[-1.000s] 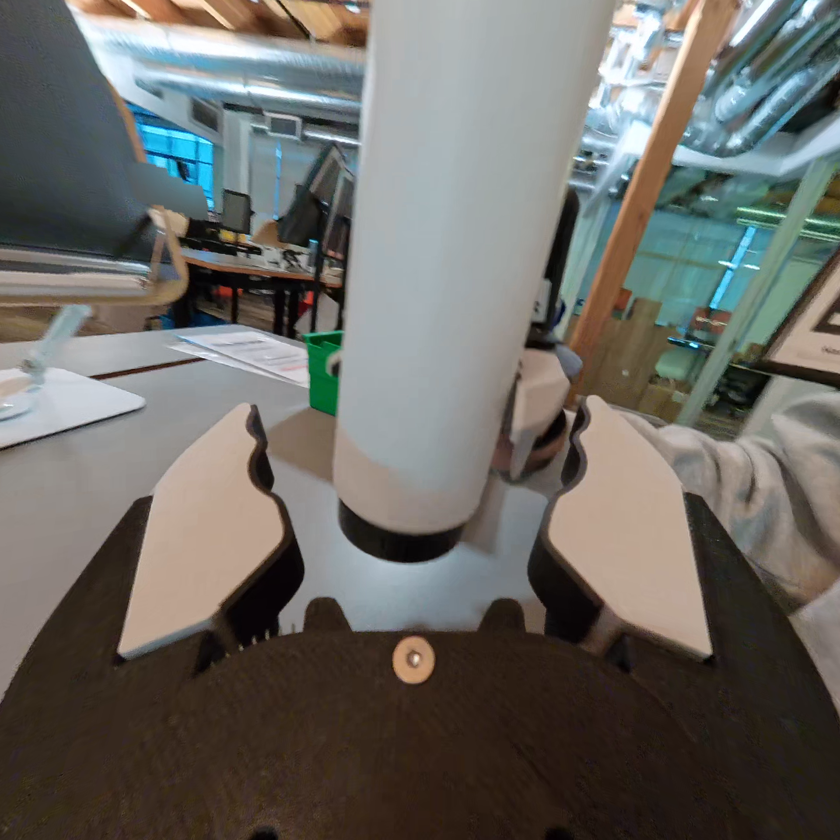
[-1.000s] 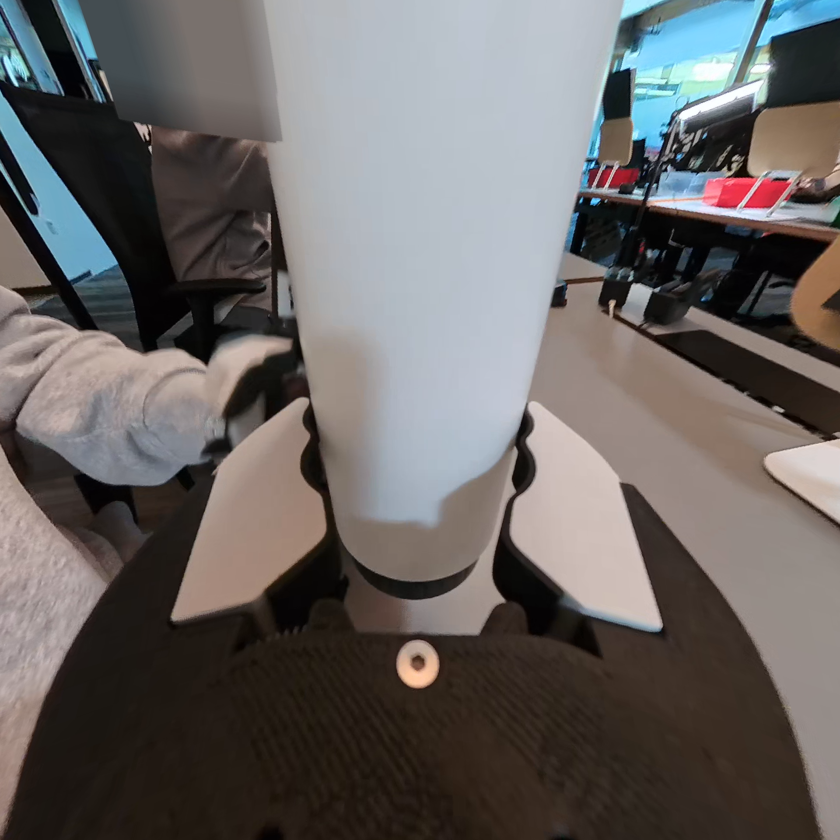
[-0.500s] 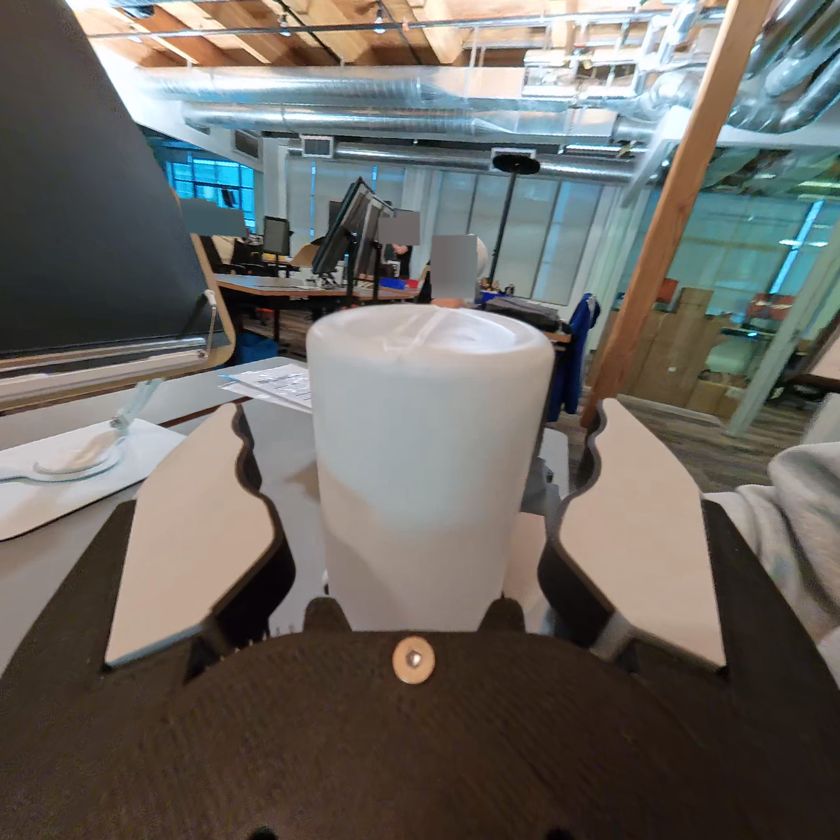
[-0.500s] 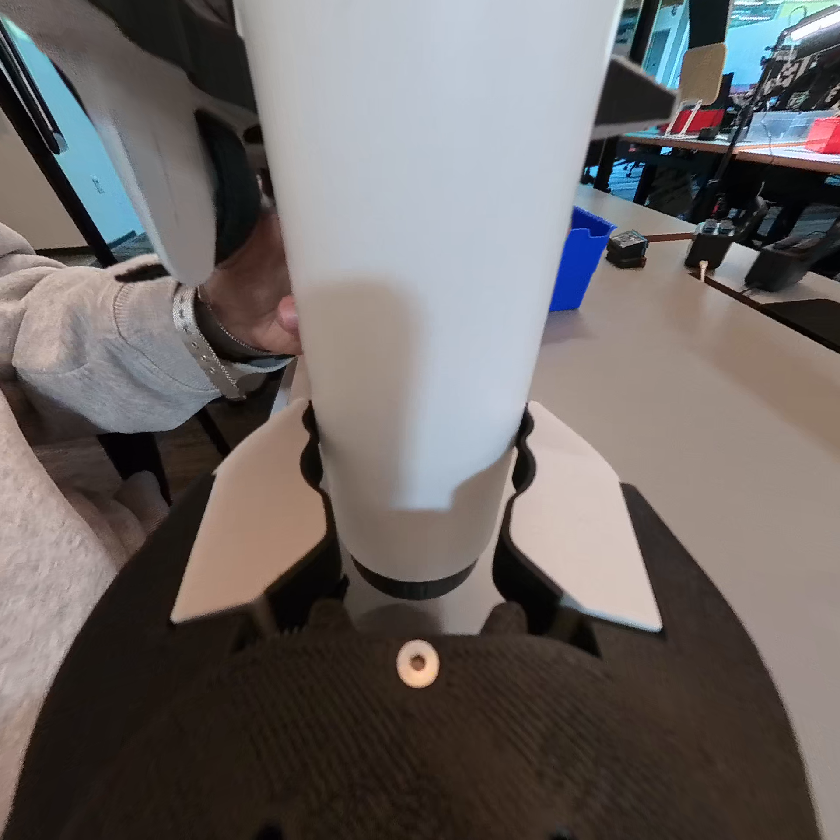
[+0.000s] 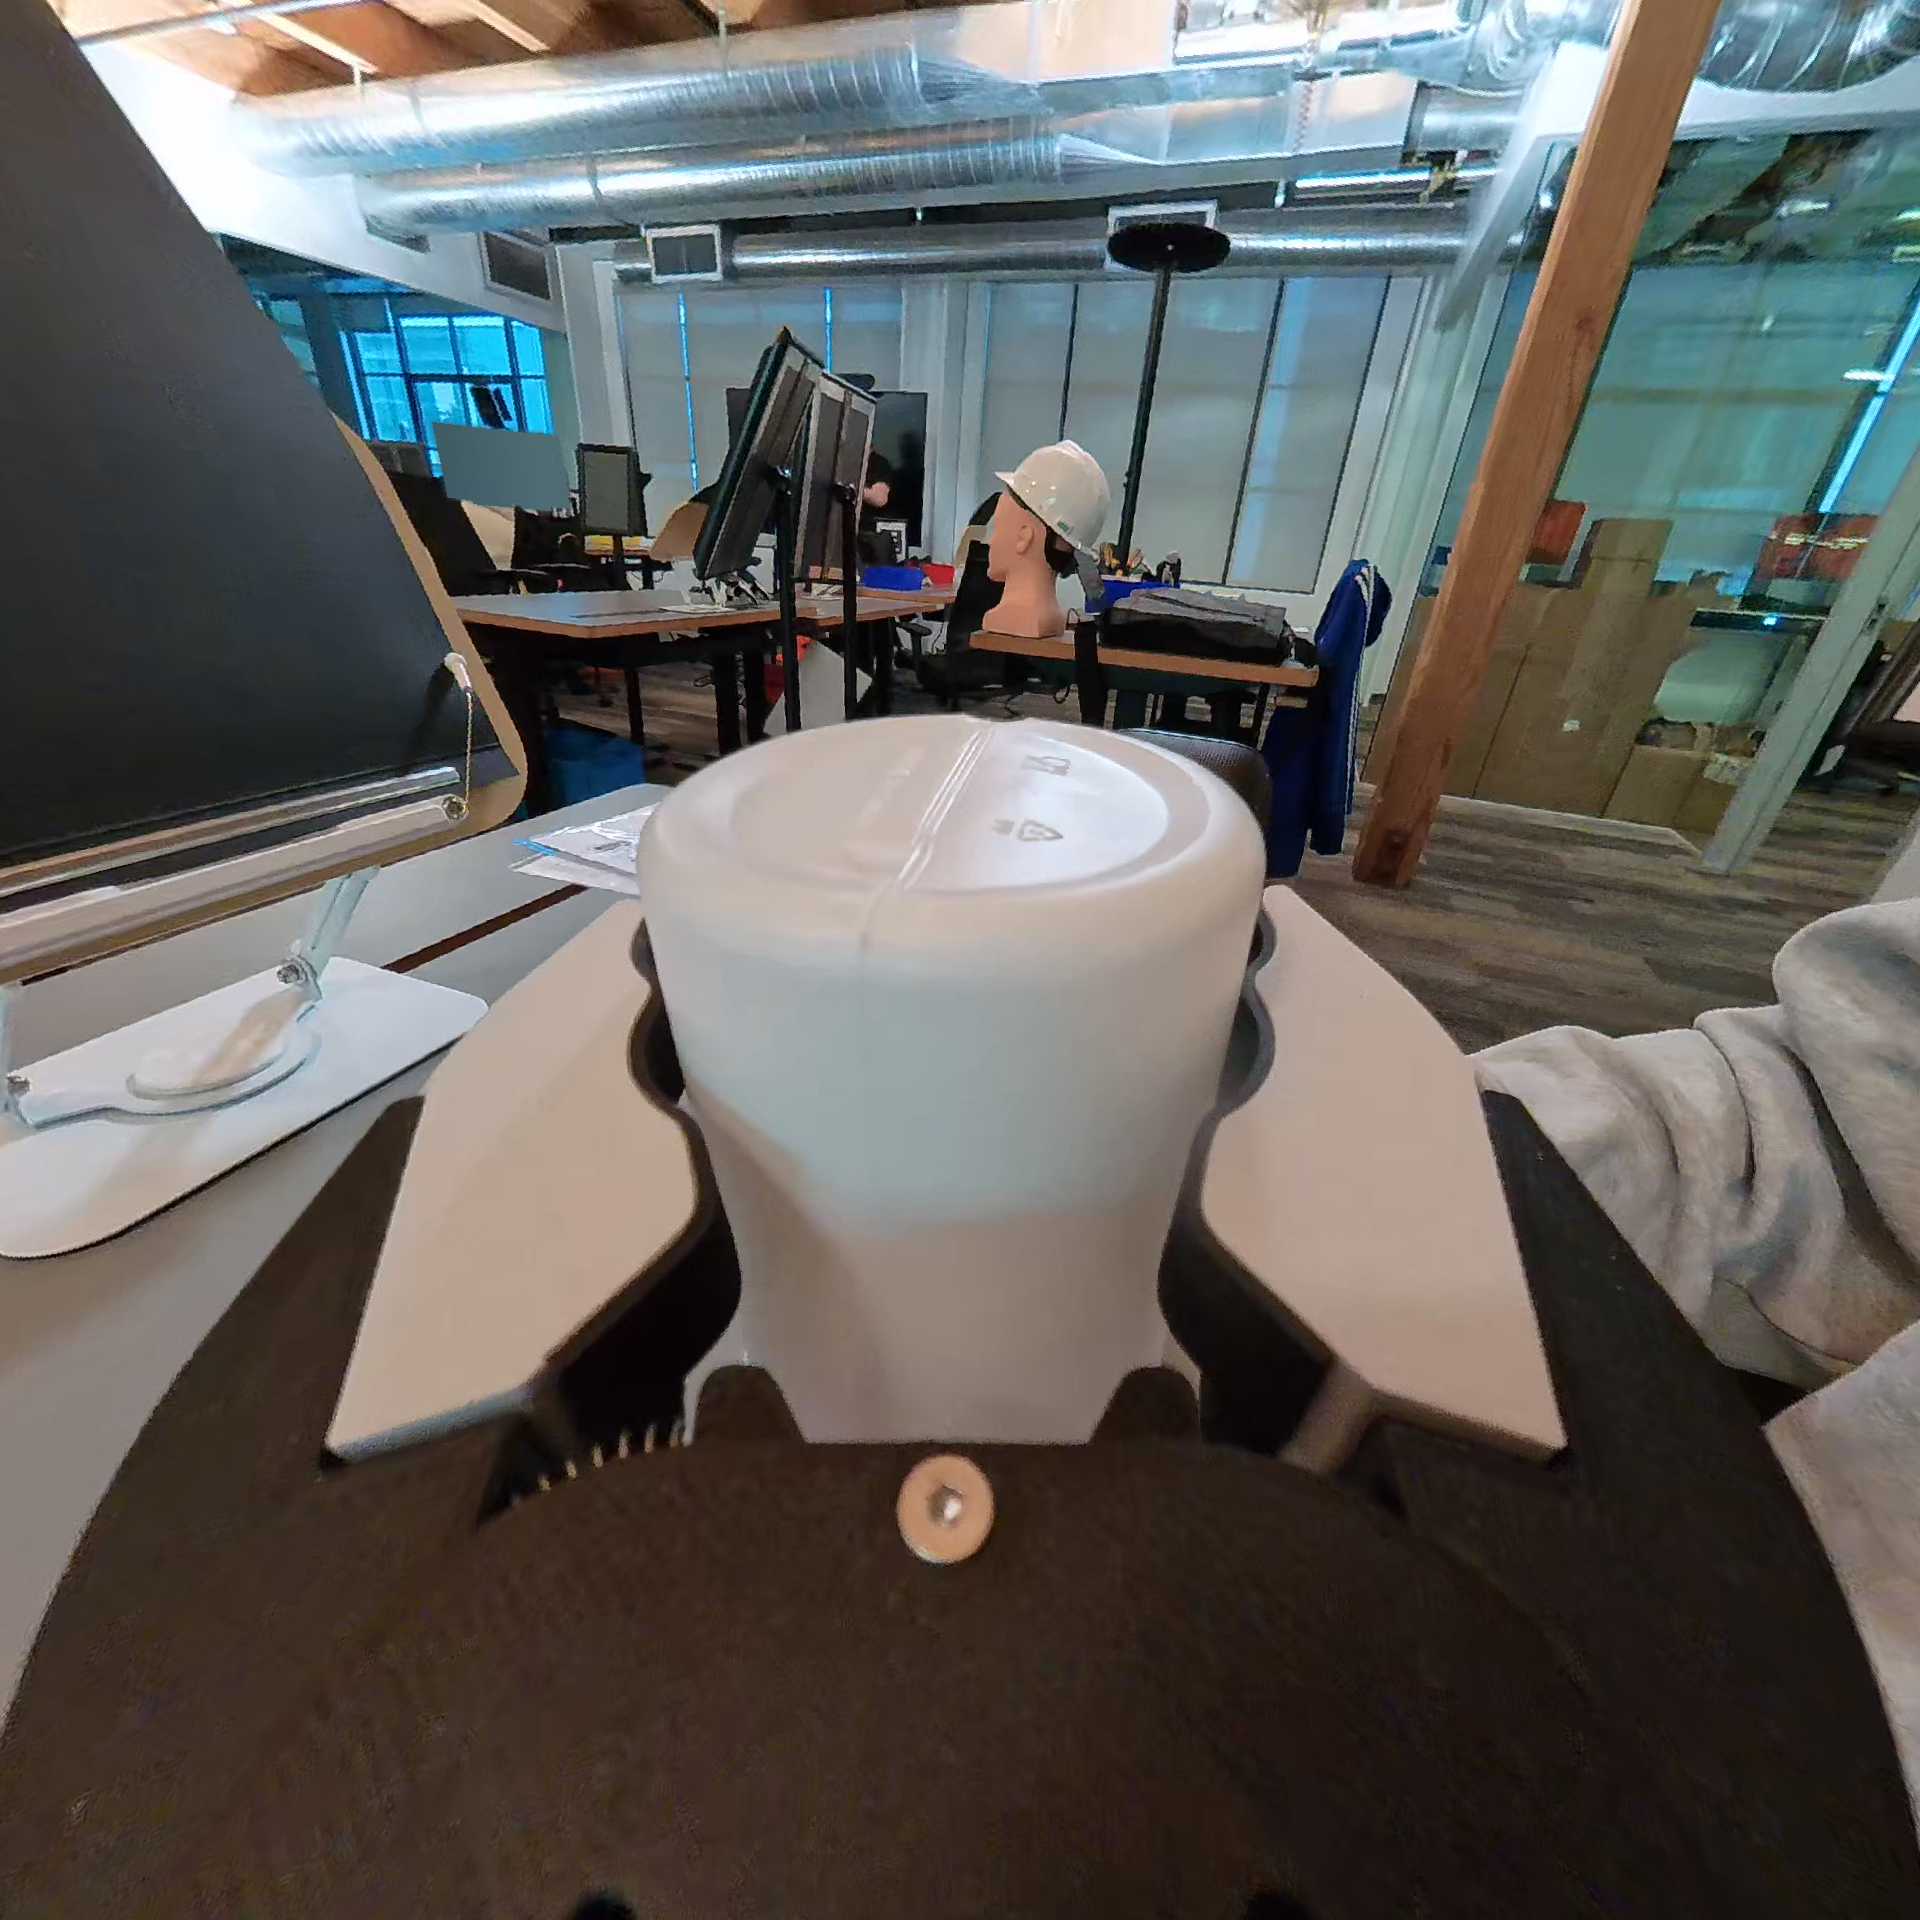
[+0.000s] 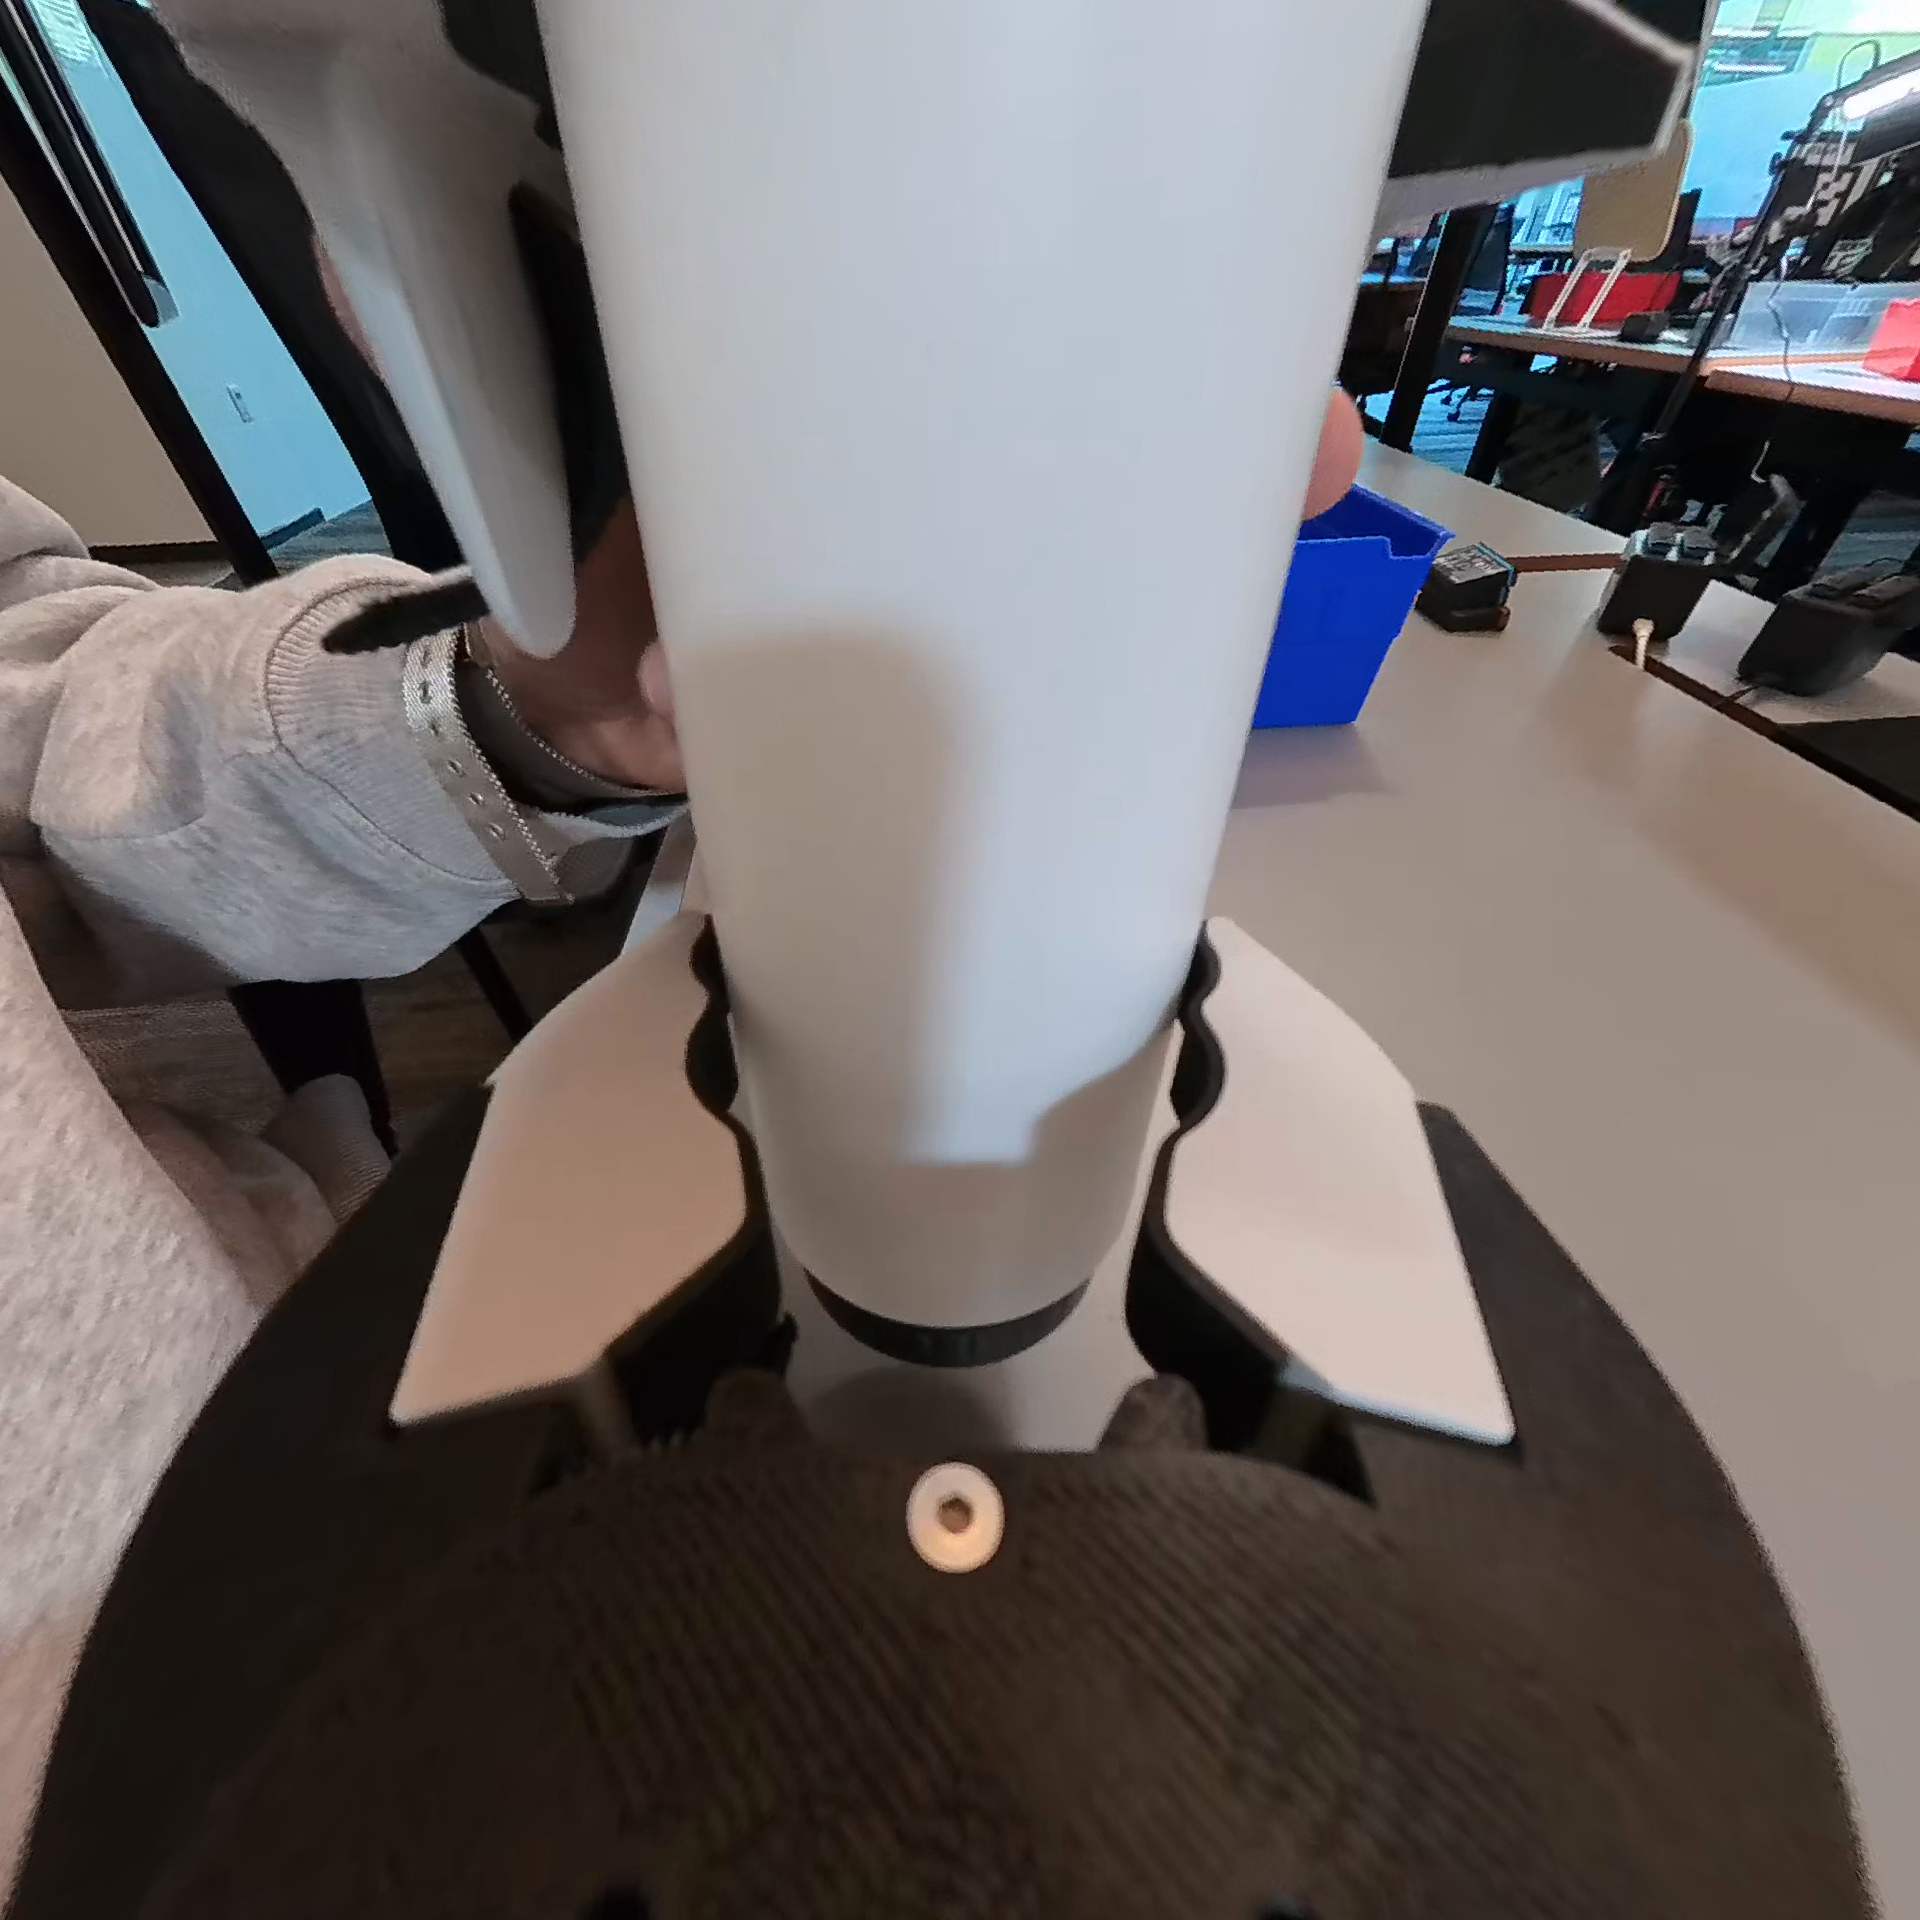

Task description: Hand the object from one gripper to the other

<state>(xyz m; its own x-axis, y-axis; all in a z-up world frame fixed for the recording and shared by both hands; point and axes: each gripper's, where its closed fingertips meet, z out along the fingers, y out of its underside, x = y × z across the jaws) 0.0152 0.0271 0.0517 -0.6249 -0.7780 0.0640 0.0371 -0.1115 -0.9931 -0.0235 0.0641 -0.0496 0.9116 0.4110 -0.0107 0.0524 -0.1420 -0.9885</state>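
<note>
A tall white bottle [image 5: 951, 1039] with a black cap [image 6: 945, 1340] is held between both grippers above the grey table [image 6: 1558, 935]. My left gripper [image 5: 948, 935] is shut on the bottle's flat base end, with both white fingers pressed against its sides. My right gripper [image 6: 953, 956] is shut on the bottle [image 6: 956, 520] just above the cap, which points at its palm. The left gripper's fingers [image 6: 436, 312] show at the top of the right wrist view, on either side of the bottle.
A blue bin [image 6: 1340, 623] and black devices [image 6: 1662, 582] sit on the table beyond the bottle. A monitor [image 5: 156, 520] on a white stand base [image 5: 208, 1091] and papers [image 5: 582, 852] are at the left. Grey sleeves [image 5: 1714, 1143] [image 6: 260, 769] are close by. About 11 centimeters separates my left fingertips from my right.
My left gripper moved up to the bottle's base end and its open fingers closed onto the bottle. My right gripper has kept its hold near the cap.
</note>
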